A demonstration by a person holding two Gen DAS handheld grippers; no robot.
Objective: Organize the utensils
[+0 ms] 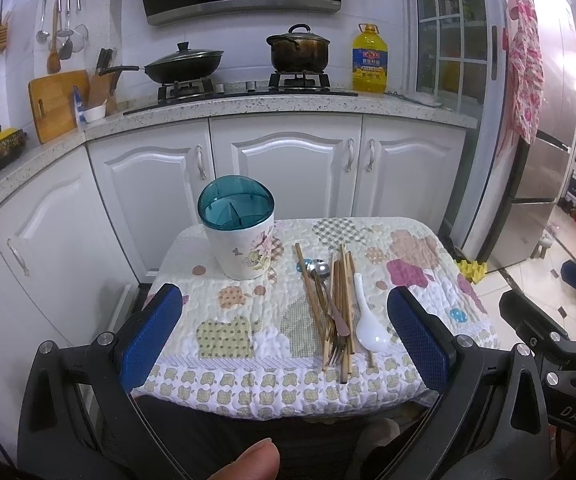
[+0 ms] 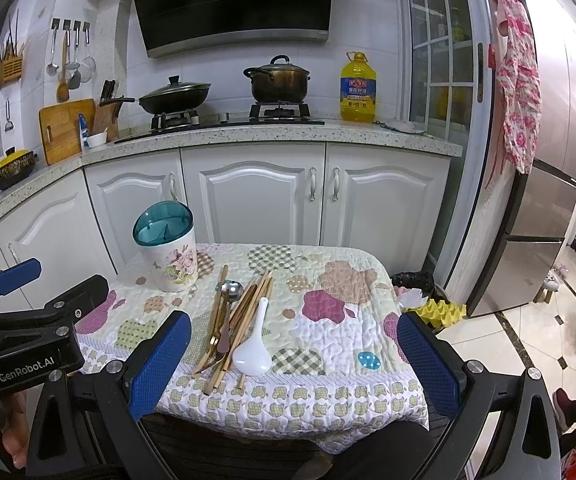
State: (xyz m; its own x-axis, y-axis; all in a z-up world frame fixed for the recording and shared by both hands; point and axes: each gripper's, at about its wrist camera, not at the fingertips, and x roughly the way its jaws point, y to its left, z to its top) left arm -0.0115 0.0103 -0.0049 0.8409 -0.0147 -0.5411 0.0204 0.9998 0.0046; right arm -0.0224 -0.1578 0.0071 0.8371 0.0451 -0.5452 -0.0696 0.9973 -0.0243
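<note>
One utensil holder (image 1: 239,236), one white soup spoon (image 1: 369,320), one metal spoon (image 1: 320,270). One fork (image 1: 334,350). Chopsticks (image 1: 346,292) too bundled to count.

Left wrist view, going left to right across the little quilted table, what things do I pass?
White floral utensil holder with teal lid → pile of wooden chopsticks with metal spoons and a fork → white ceramic soup spoon.

A teal-lidded white holder (image 1: 240,236) with floral print and a white spoon (image 1: 370,320) are seen on the patchwork-patterned cloth (image 1: 248,384) ahead.
</note>
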